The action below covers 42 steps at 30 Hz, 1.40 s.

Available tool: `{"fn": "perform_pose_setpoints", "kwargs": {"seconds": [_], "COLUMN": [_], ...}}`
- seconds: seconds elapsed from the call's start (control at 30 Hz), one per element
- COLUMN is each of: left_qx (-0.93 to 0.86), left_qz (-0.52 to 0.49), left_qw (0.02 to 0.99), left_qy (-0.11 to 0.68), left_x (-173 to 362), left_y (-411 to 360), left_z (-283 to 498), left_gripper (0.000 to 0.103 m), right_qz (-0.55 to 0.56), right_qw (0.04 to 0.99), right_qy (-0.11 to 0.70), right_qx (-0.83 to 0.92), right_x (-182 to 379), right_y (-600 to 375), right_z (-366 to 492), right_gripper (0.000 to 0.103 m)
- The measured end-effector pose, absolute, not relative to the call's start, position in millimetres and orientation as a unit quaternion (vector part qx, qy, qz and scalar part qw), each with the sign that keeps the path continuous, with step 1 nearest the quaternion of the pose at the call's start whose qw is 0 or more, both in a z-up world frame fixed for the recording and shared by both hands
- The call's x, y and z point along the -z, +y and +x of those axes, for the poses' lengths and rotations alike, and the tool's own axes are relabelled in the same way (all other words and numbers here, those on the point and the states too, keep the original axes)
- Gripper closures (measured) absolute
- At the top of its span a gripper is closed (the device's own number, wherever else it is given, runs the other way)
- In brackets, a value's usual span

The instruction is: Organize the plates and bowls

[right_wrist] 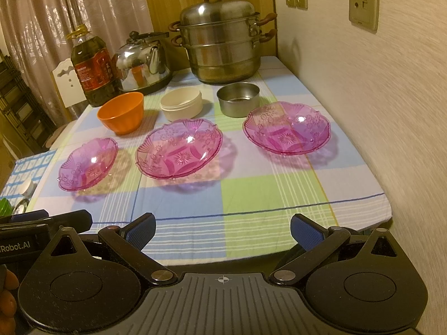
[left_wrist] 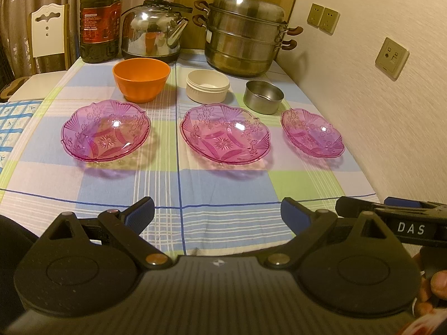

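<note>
Checked cloth covered the bench (left_wrist: 223,195), which ran along a wall. From the left wrist, the left hand-held gripper (left_wrist: 217,214) hung spread wide and empty over the near edge. Ahead of it lay three pink plates in a row: left plate (left_wrist: 106,131), middle plate (left_wrist: 225,134), right plate (left_wrist: 312,132). Beyond them stood an orange bowl (left_wrist: 141,79), white bowl (left_wrist: 207,85) and steel bowl (left_wrist: 263,96), with a bottle (left_wrist: 100,19), kettle (left_wrist: 153,32) and steamer (left_wrist: 244,32) farthest off.

From the right wrist, the right hand-held gripper (right_wrist: 223,230) was likewise wide apart, holding nothing, with the right plate (right_wrist: 287,127) ahead of it and the other plates ahead to its left.
</note>
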State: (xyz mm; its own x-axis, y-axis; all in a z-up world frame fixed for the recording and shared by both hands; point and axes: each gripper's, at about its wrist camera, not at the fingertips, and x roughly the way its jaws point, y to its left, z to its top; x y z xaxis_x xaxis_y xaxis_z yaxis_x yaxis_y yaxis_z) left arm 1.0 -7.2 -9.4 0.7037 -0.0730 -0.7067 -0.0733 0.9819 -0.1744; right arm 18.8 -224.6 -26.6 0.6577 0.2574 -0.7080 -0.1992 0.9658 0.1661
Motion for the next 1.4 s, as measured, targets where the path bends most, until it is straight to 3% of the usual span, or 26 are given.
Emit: {"fn": "perform_pose_setpoints", "kwargs": {"seconds": [0.5, 1.0, 1.27, 1.33, 1.4], "left_qx": [-0.014, -0.056, -0.049, -0.049, -0.049], "left_qz": [-0.114, -0.122, -0.120, -0.113, -0.109], "left_qw": [0.921, 0.928, 0.917, 0.914, 0.912], "left_qy": [0.373, 0.348, 0.378, 0.387, 0.394], "left_x": [3, -25, -1, 8, 19], "left_y": [15, 155, 210, 218, 225], "left_z": [4, 53, 99, 112, 123], "left_gripper": [0.007, 0.007, 0.012, 0.013, 0.014], "right_qz": [0.042, 0.065, 0.090, 0.100, 0.117], "right_qw": [0.910, 0.884, 0.871, 0.867, 0.861], "right_qy": [0.387, 0.394, 0.411, 0.420, 0.433], "right_qx": [-0.141, -0.242, -0.254, -0.248, -0.242], "right_x": [26, 28, 51, 60, 71], "right_y": [-214, -110, -58, -48, -40], "right_z": [26, 81, 118, 129, 141], "right_gripper": [0.001, 0.001, 0.001, 0.004, 0.015]}}
